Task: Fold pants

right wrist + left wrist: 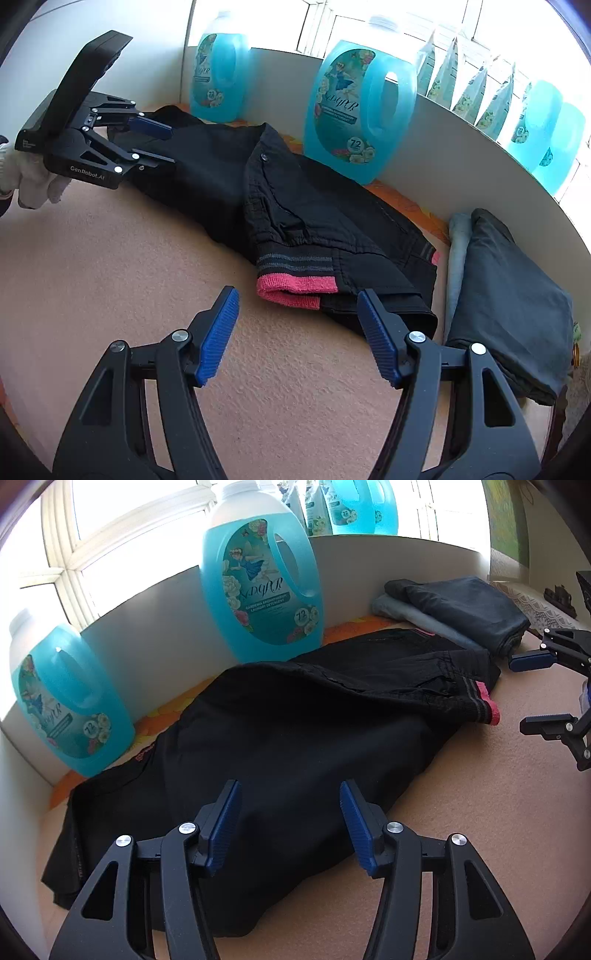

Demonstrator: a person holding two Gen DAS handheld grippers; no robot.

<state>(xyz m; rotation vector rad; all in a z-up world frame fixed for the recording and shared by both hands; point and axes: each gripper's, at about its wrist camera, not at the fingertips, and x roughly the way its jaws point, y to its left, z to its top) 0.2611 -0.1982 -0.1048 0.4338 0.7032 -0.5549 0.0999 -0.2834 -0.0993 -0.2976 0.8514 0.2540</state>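
Black pants (236, 192) lie folded across the peach counter (129, 258), pink-edged cuffs (295, 290) at the near end, right at twelve o'clock from my right claw (297, 325). That claw hangs open above the cuffs, nothing between its blue pads. My left claw (290, 812) hovers over the other end of the pants, jaws apart and empty too. At two o'clock in the left view sits a stack of folded clothes (469, 609). Behind the pants, against the white wall, stand blue detergent bottles (258, 579).
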